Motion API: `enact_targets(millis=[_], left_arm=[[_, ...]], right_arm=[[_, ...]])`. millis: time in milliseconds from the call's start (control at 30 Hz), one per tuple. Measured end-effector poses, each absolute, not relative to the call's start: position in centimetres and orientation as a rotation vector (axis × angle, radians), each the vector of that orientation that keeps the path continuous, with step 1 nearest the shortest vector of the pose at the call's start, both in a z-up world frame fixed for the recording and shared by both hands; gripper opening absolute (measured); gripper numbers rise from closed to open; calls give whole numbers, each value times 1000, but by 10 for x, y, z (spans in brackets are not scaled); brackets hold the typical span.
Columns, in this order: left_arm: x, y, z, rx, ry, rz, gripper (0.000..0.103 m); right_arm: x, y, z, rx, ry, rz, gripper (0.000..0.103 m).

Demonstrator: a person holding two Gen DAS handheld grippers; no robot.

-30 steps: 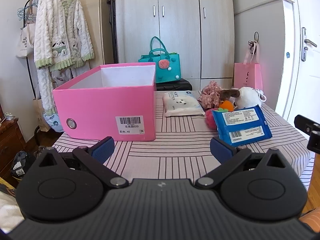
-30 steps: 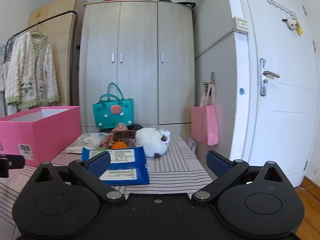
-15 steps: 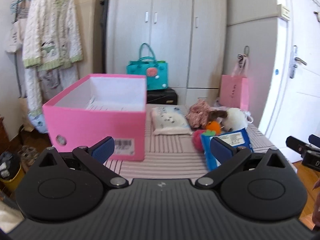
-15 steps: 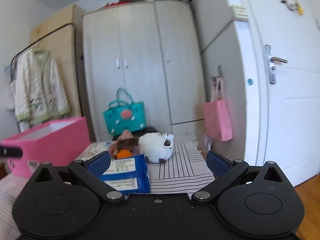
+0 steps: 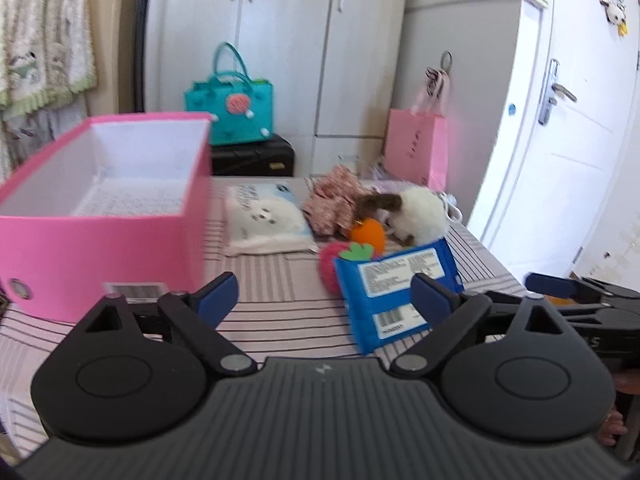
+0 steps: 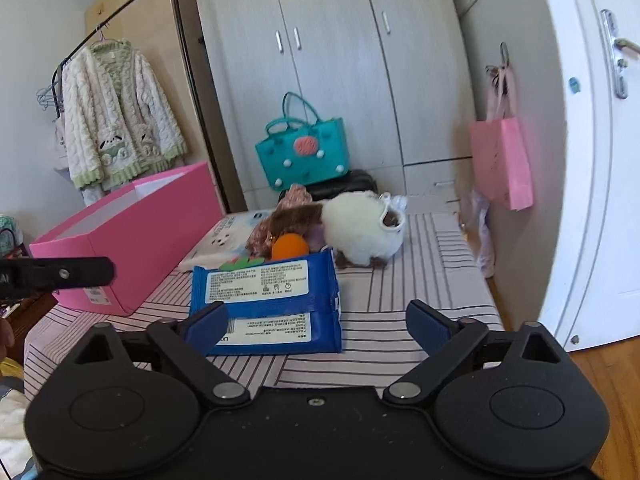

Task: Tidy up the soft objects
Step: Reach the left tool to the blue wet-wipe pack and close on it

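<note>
Meanwhile, both grippers' fingers spread but closing, nothing between them, left gripper (image 5: 325, 296), right gripper (image 6: 317, 322), blue wipes pack (image 6: 266, 298) ahead, pink box (image 5: 100, 216) leftward

On the striped tablecloth (image 5: 280, 320) stands one open pink cardboard box (image 5: 100, 240). Beside it lie two flat soft packs: one white tissue pack with a bear face (image 5: 264, 220) and one blue wet-wipe pack with white labels (image 6: 272, 300). The plush pieces number four: one white fluffy toy (image 6: 360, 228), one orange ball-shaped one (image 6: 290, 246), one pink strawberry with a green leaf (image 5: 334, 258), and one brown furry piece (image 6: 296, 216). One crumpled pinkish floral cloth (image 5: 334, 200) lies behind them. Two bags show beyond: one teal tote (image 6: 300, 156), one pink paper bag (image 6: 502, 160).
</note>
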State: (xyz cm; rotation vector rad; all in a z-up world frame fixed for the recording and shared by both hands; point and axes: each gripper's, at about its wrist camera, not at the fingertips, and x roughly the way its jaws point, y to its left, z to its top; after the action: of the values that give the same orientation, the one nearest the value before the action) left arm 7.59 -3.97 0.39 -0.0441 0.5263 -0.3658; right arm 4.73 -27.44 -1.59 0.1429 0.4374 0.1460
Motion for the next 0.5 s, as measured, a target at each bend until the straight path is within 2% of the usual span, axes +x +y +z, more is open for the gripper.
enact_targets(millis=[100, 233, 400, 467, 500], left_arm=[[90, -48, -6, -68, 546, -352, 77], [100, -54, -14, -64, 549, -364, 72], [113, -65, -26, -54, 608, -423, 61], [118, -66, -32, -77, 639, -424, 54], [120, -67, -34, -87, 645, -413, 44]], right_arm=[[63, -271, -24, 128, 458, 142, 96], [73, -268, -29, 126, 474, 128, 95], [88, -270, -35, 112, 515, 159, 85], [93, -271, -37, 121, 528, 176, 85], [94, -271, -37, 124, 527, 175, 85]])
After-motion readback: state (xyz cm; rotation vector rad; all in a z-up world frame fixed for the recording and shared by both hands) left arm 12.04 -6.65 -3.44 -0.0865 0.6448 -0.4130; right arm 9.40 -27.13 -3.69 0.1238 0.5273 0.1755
